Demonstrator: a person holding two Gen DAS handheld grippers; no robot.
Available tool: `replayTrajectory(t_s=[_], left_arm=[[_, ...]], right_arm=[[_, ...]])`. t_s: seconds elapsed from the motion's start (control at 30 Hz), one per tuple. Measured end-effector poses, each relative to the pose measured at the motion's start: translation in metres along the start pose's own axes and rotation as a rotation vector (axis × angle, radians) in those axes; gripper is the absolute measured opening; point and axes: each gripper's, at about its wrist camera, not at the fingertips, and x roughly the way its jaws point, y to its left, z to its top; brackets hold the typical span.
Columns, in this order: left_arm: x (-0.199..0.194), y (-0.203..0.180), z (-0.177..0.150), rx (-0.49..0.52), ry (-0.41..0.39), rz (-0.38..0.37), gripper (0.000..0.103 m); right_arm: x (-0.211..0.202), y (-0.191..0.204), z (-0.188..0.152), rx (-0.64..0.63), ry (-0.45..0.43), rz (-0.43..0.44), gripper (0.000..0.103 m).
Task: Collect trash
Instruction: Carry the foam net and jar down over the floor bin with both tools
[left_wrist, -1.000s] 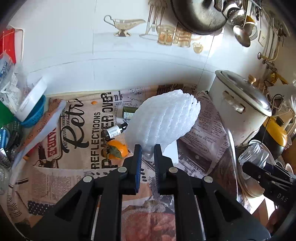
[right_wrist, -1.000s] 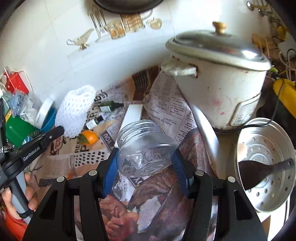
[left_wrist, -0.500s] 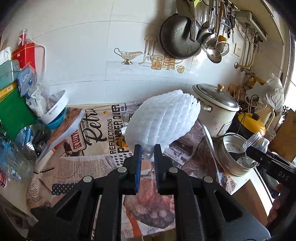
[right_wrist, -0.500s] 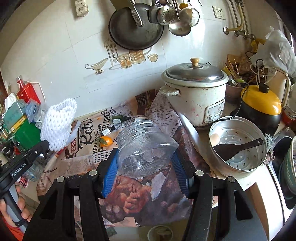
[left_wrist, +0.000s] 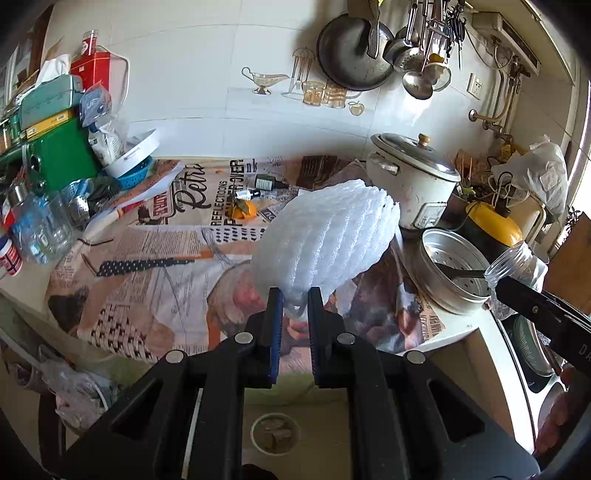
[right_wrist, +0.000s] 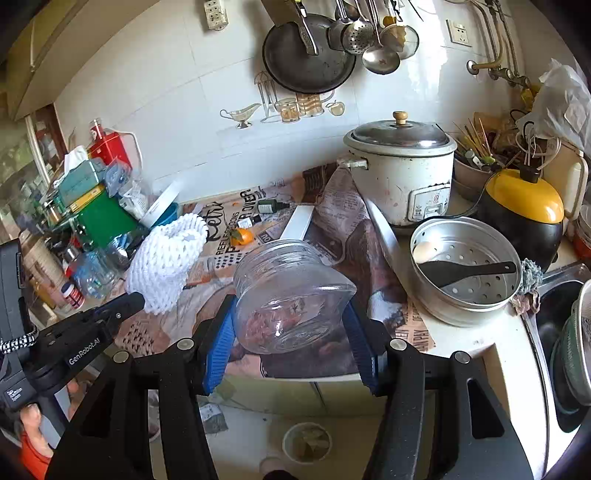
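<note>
The white foam fruit net (left_wrist: 325, 236) is held up in the air above the front edge of the desk (left_wrist: 458, 334); its long axis leans up and to the right in the left wrist view, and its open wide end points away from the camera toward the rice cooker (left_wrist: 413, 181). The left tongs (left_wrist: 295, 306) are closed together on the narrow lower end of this net, with only a thin piece of foam between the blue pads. The clear plastic jar (right_wrist: 291, 295) lies tilted in the right tongs (right_wrist: 290, 328), its threaded mouth pointing up and away toward the wall and its base toward the camera. These tongs stand about half apart and clamp the jar on both sides; the jar wall looks pressed in. Both things are over the desk edge, with the floor and a small round bin (right_wrist: 306, 441) below. The bin is partly hidden behind the tongs, and its content is hard to make out.
</note>
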Motion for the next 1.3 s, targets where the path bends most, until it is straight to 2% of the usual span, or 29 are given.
replayTrajectory(t_s=[0.27,0.43,0.6,0.8,0.93,1.07,1.17,1.3], left_arm=[[-0.031,-0.044,-0.061,-0.042,0.041,0.042,0.012],[-0.032,-0.052,-0.092,-0.034,0.099,0.067,0.012],[-0.011,-0.042,-0.123,-0.043,0.173,0.088,0.012],[0.048,-0.012,-0.171,-0.044,0.271,0.094,0.012],[0.095,0.015,-0.211,-0.02,0.327,0.068,0.012],[0.142,0.046,-0.258,0.03,0.368,0.086,0.012],[0.173,0.076,-0.292,0.009,0.398,0.103,0.012],[0.208,0.112,-0.332,-0.027,0.428,0.134,0.012]], right_arm=[[-0.031,-0.027,-0.035,-0.061,0.061,0.052,0.053],[-0.026,-0.029,-0.055,-0.065,0.119,0.077,0.053],[-0.005,-0.027,-0.081,-0.058,0.186,0.093,0.053],[0.053,-0.026,-0.13,-0.025,0.278,0.088,0.053],[0.105,-0.025,-0.176,0.008,0.348,0.06,0.053],[0.159,-0.021,-0.226,0.025,0.413,0.025,0.053],[0.2,-0.015,-0.262,0.017,0.455,0.0,0.053],[0.249,-0.006,-0.302,0.013,0.506,0.009,0.053]])
